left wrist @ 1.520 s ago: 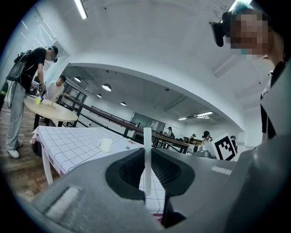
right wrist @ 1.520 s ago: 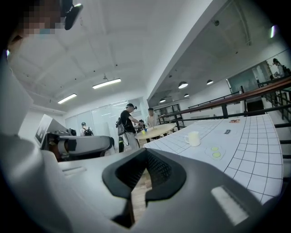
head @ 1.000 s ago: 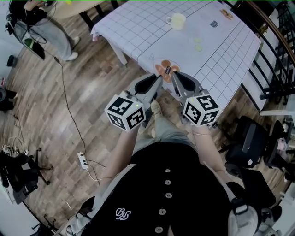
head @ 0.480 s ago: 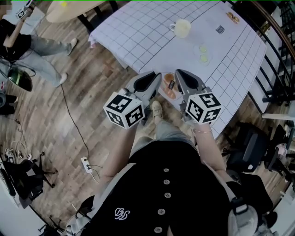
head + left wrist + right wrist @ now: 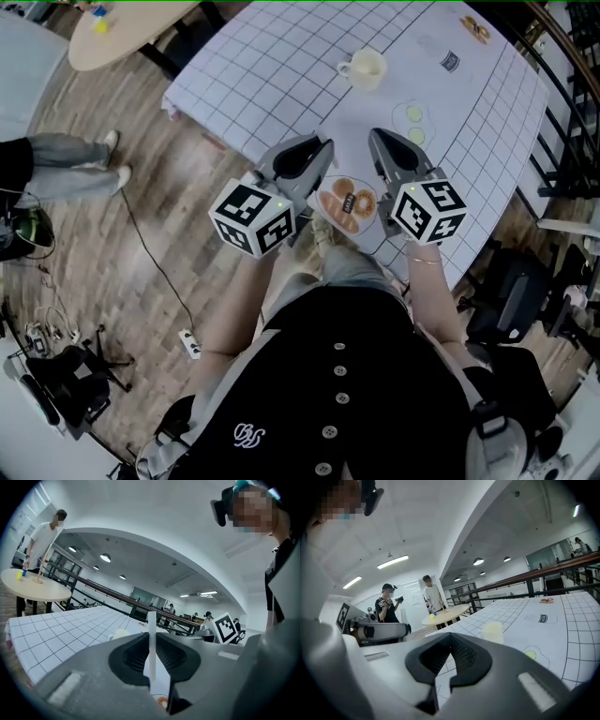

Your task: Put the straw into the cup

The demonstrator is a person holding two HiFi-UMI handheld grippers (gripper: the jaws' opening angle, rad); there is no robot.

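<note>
Straw held in our left gripper [image 5: 317,150]; cup [image 5: 364,67] stands apart, further in on the table [image 5: 281,66].
Left gripper view: we see the jaws closed tight on a white straw [image 5: 151,630], which stands upright between them with its top end poking above the tips. Right gripper [image 5: 382,141]: its own view shows the jaws brought together with nothing between them. In the head view we hold both grippers side by side over the near edge of the grid-cloth table, with a round plate [image 5: 347,204] carrying orange pieces between them. The pale cup sits upright beyond both grippers, well apart from the straw. Its contents we cannot make out.
</note>
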